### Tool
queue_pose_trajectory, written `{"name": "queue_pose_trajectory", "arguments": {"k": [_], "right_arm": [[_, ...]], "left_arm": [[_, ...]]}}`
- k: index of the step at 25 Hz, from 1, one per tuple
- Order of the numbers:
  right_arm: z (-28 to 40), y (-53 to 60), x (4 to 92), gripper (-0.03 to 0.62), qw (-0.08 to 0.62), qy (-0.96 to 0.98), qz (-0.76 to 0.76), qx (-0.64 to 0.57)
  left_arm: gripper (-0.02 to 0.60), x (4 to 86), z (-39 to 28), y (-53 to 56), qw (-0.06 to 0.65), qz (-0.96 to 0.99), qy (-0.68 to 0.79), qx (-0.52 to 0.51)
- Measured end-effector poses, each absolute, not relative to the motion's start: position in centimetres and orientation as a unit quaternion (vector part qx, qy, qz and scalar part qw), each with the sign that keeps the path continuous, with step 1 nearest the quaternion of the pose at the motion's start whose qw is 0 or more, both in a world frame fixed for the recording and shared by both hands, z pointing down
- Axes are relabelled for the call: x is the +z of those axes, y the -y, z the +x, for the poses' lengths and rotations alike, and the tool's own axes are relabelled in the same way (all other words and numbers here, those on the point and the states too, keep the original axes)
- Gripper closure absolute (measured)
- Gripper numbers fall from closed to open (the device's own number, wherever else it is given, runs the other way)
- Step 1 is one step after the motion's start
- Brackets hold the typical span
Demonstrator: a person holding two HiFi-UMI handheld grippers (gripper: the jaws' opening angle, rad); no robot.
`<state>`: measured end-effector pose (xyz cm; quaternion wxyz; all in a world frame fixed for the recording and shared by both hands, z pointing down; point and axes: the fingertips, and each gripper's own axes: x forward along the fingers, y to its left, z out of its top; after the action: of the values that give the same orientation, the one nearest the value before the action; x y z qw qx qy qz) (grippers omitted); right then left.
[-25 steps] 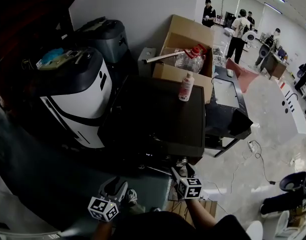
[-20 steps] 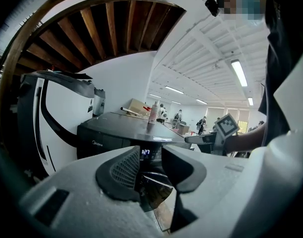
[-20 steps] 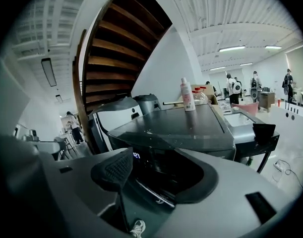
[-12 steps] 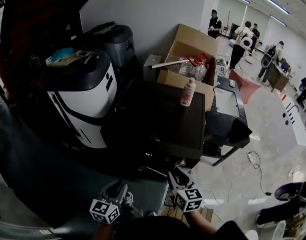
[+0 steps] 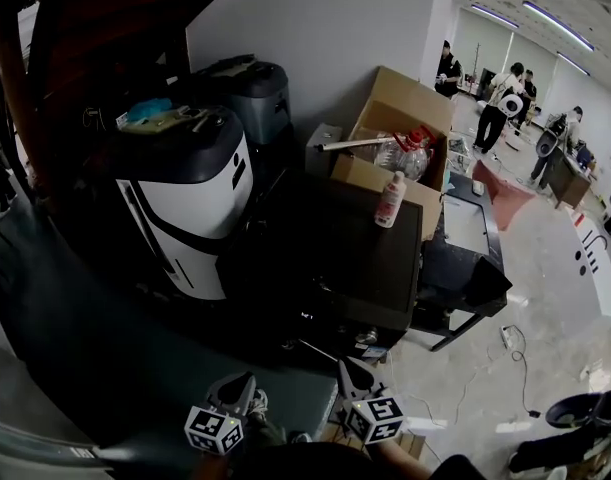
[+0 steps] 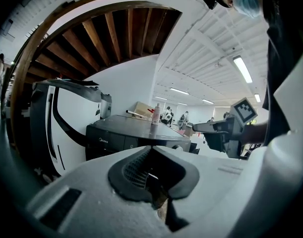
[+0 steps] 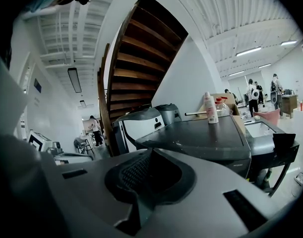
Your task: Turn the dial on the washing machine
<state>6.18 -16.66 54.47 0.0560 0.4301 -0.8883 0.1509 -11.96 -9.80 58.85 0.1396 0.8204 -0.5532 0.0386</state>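
The dark washing machine (image 5: 355, 243) stands in front of me, and its small dial (image 5: 364, 337) sits on the front panel near the top right. Both grippers hang low, short of the machine's front. My left gripper (image 5: 242, 382) is shut with nothing between its jaws. My right gripper (image 5: 347, 368) is also shut and empty, just below the dial and apart from it. In the left gripper view the machine (image 6: 116, 138) and its dial (image 6: 177, 147) show past the closed jaws, with the right gripper (image 6: 198, 128) off to the right. The right gripper view looks over the machine's lid (image 7: 201, 135).
A white bottle (image 5: 390, 200) stands on the machine's lid. A white-and-black appliance (image 5: 185, 203) is at the left, a grey one (image 5: 253, 93) behind it. An open cardboard box (image 5: 395, 133) sits at the back, a black stand (image 5: 470, 263) at the right. People (image 5: 505, 103) stand far off.
Both grippers' jaws have closed, and both have dropped lower and drawn back from the machine's front. The head view has shifted, so the machine sits further right and lower.
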Motion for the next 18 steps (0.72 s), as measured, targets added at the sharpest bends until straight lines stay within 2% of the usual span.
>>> {"name": "queue_pose_trajectory", "arguments": {"k": [18], "right_arm": [[5.8,16.3,55.8,0.595,0.090,0.893,0.414,0.154]], "left_arm": [[0.572,59.0,-11.7,9.5,0.156,0.810,0.562,0.062]]}}
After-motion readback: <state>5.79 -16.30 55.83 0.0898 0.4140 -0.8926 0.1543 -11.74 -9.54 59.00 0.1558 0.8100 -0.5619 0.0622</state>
